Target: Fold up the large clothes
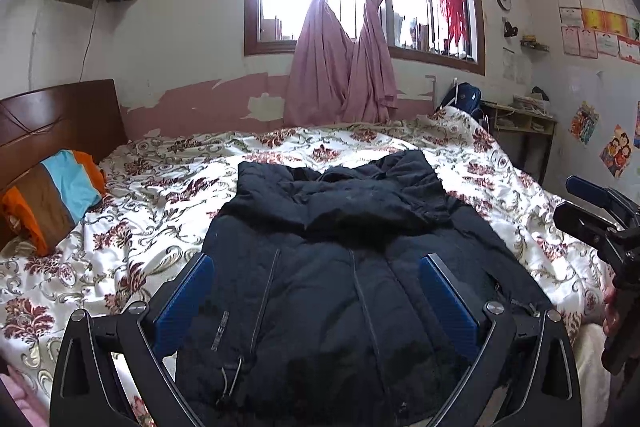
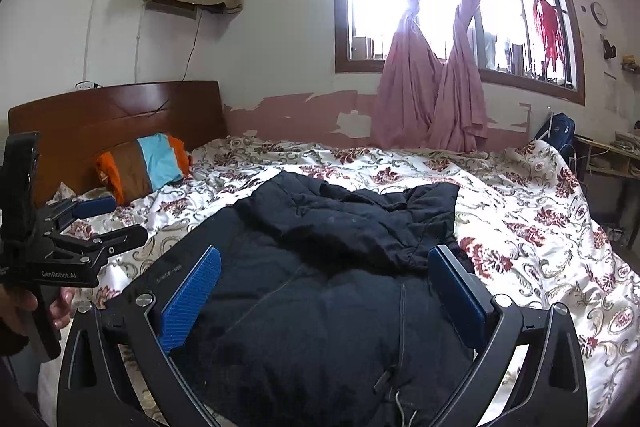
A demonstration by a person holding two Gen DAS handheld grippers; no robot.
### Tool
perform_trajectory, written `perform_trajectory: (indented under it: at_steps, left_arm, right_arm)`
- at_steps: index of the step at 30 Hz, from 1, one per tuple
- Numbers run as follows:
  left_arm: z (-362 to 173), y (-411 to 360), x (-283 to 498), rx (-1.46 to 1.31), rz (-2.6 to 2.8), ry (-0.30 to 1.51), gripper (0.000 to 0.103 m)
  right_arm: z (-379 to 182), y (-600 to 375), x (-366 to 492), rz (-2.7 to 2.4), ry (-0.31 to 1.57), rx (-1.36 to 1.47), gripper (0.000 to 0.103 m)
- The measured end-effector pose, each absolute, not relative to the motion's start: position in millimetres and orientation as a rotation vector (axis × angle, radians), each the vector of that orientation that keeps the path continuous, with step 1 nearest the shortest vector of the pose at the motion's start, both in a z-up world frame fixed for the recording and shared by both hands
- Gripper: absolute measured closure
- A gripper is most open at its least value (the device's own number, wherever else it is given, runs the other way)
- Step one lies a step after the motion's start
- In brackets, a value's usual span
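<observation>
Reading "GenRobot.AI", the left gripper [image 2: 108,219] hangs empty, fingers spread, as does the right gripper [image 2: 324,291], above a black padded jacket [image 1: 340,267] on the floral quilt [image 1: 160,187] near a striped pillow [image 1: 56,195].

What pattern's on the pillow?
Orange, brown and light-blue stripes on the pillow; clearest in the right wrist view.

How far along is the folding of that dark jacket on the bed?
Done: the dark jacket lies spread on the floral bedspread, and its upper part looks bunched or turned over the body; whether that is a deliberate fold is unclear. In hand: nothing; the left gripper and right gripper hang open above it. Left: most folds, since the jacket is not yet a compact bundle.
</observation>
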State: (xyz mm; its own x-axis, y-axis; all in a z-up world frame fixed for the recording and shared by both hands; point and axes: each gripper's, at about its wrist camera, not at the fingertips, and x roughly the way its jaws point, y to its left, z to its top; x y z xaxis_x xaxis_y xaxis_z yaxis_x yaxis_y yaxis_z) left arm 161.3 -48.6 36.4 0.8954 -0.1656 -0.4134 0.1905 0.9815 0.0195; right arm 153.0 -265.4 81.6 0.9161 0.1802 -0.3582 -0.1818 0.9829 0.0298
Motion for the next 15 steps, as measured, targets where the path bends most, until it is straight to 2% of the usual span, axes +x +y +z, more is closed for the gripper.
perform_trajectory:
  at_steps: [15]
  left_arm:
    - [-16.5,-37.6,154.7,0.011,-0.175,0.573,0.0]
  right_arm:
    - [33.3,-264.3,135.6,0.153,0.463,0.019,0.002]
